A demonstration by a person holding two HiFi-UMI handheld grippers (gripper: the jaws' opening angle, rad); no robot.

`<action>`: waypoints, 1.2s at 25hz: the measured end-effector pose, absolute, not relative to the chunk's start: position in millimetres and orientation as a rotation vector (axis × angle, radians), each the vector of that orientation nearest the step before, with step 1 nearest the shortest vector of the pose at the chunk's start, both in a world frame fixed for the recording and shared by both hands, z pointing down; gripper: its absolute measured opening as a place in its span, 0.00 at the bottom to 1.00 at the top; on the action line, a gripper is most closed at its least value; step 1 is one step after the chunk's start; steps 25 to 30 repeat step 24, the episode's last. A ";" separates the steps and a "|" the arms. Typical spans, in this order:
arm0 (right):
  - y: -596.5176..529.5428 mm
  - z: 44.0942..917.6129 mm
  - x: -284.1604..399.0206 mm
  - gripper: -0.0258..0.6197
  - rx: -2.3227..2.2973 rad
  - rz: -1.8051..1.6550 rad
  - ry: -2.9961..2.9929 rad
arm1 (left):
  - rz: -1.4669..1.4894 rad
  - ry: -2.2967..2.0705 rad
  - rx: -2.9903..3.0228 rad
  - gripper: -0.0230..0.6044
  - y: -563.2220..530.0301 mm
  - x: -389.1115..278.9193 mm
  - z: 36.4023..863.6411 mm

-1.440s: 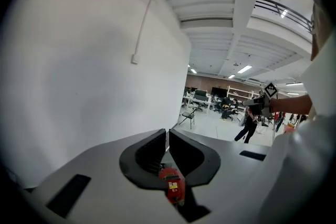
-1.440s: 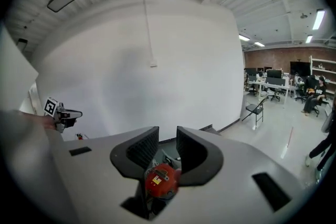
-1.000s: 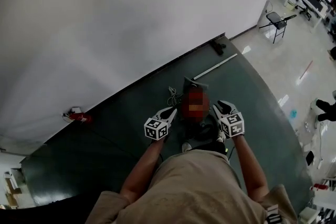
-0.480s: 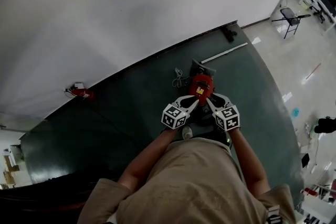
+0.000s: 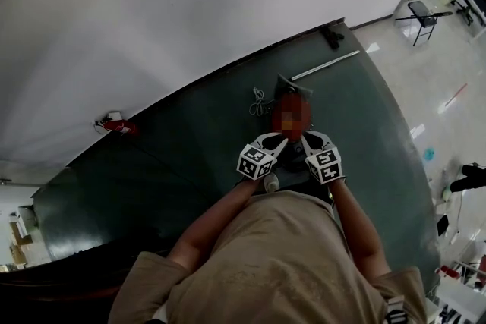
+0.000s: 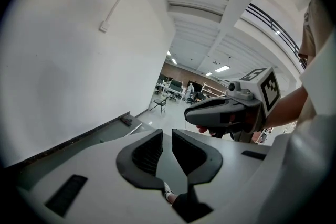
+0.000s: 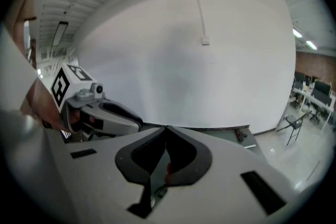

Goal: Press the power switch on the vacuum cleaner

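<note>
In the head view the red vacuum cleaner [image 5: 294, 89] stands on the dark green mat [image 5: 190, 155] just ahead of my feet; a mosaic patch covers most of its body, so no switch shows. My left gripper [image 5: 279, 141] and right gripper [image 5: 305, 140] hover side by side, tips just short of the vacuum's near edge. In the left gripper view the left gripper [image 6: 167, 136] is open by a narrow gap with nothing in it. The right gripper [image 7: 166, 131] has its tips touching, and a red sliver of the vacuum cleaner [image 7: 168, 168] shows through below them.
A white wall [image 5: 190, 11] borders the mat's far side. A coiled cord [image 5: 258, 99] lies left of the vacuum, with a metal tube [image 5: 326, 65] and a black floor nozzle [image 5: 332, 34] beyond. A small red object [image 5: 115, 125] sits by the wall. A folding chair [image 5: 422, 11] stands on the shiny floor at right.
Both grippers have drawn inward from wide apart to close together, their tips now near the vacuum cleaner. The head view has shifted a little.
</note>
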State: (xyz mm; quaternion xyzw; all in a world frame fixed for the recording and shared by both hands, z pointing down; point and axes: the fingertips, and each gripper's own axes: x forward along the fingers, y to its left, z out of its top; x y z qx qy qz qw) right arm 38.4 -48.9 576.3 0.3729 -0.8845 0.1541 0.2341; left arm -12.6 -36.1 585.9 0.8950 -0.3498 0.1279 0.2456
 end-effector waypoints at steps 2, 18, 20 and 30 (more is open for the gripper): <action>-46.0 577.0 39.3 0.06 1.016 0.388 -2.403 | 0.356 -0.956 2.440 0.11 -35.7 -13.1 585.9; -45.9 584.1 46.8 0.05 1.100 0.398 -2.358 | 0.408 -0.934 2.442 0.11 -32.0 -31.2 590.9; -45.7 585.1 46.5 0.05 1.103 0.398 -2.359 | 0.416 -0.930 2.433 0.11 -30.5 -33.5 594.8; -49.9 580.1 44.5 0.05 1.111 0.377 -2.370 | 0.420 -0.922 2.425 0.11 -31.4 -36.7 597.5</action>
